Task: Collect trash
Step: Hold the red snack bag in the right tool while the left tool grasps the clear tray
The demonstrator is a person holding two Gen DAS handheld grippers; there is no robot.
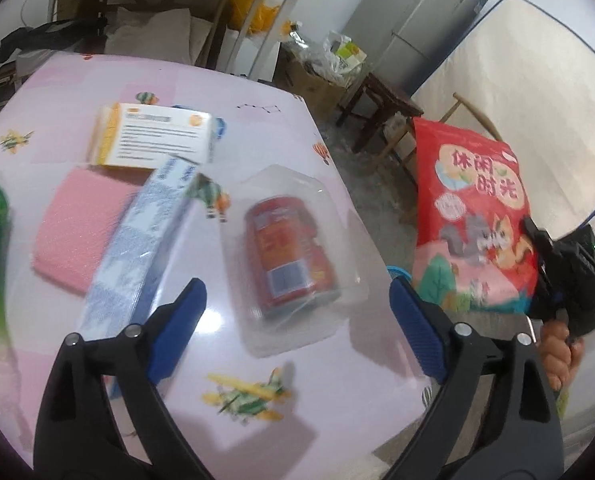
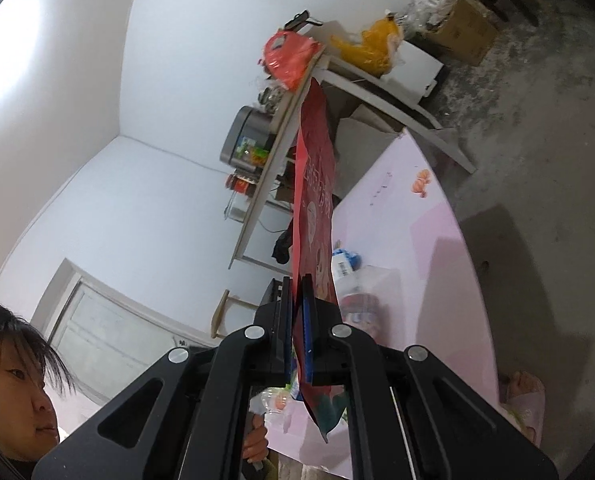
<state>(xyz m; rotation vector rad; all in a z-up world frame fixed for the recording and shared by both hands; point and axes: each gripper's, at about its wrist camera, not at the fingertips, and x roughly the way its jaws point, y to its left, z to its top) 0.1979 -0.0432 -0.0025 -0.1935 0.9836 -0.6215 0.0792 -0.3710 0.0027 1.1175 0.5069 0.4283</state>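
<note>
The left claw stood wide open and empty above the pink surface, framing a red can lying in a clear plastic tray, while the right claw was clamped on a red snack bag held beyond the surface's edge.

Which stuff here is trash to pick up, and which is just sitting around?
Probably trash: red snack bag pinched in the right gripper; red can in its clear plastic tray; the open left gripper faces it.

Just around: fridge, mattress, stool.
</note>
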